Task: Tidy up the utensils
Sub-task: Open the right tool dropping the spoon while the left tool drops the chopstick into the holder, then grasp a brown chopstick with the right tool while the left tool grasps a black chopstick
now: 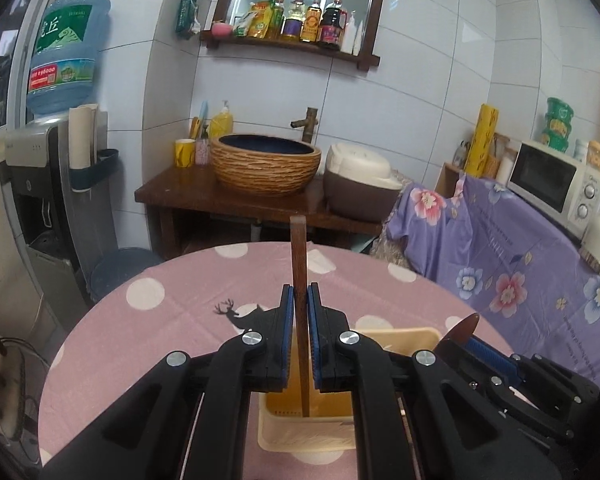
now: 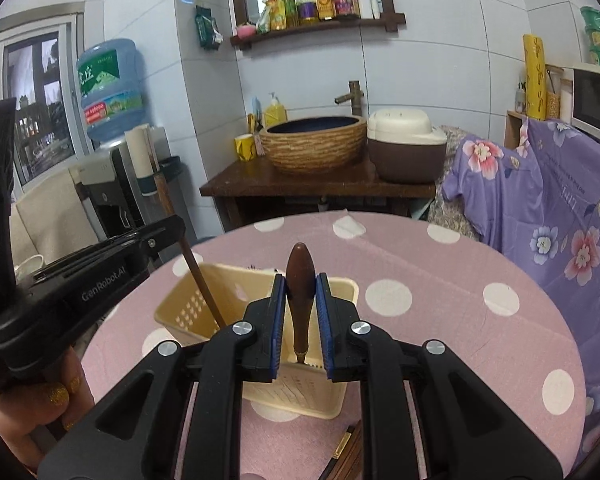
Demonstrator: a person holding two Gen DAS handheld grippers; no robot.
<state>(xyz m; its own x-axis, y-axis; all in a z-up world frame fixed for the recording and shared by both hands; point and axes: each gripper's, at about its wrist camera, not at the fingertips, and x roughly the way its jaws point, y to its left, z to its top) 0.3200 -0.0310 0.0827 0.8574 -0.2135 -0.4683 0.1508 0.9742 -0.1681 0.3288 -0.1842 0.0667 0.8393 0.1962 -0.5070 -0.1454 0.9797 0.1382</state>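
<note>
— While both grippers hover over the table, what does each one hold?

— On the left wrist view, the left gripper has its blue-padded fingers pressed together on a thin, flat wooden stick, probably a chopstick or a utensil handle. The stick stands nearly upright, and its lower end reaches down inside a cream plastic basket.

— And the right one?

— The right gripper is clamped on a dark wooden handle with a rounded top. The handle stands upright, and its narrow lower end, with a small metal collar, points down into the same cream basket. What kind of utensil it belongs to cannot be told.

— Where does the basket sit?

— It sits on a round table covered with a pink cloth with white dots, directly under both grippers. The basket has slotted walls.

— Is anything else nearby?

— On the right wrist view, more dark chopsticks with gold bands lie on the cloth just in front of the basket, partly hidden by the gripper. The person's hand, with gold glitter nails, shows at the lower left edge. Behind the table stand a woven-look washbasin and a rice cooker.
</note>
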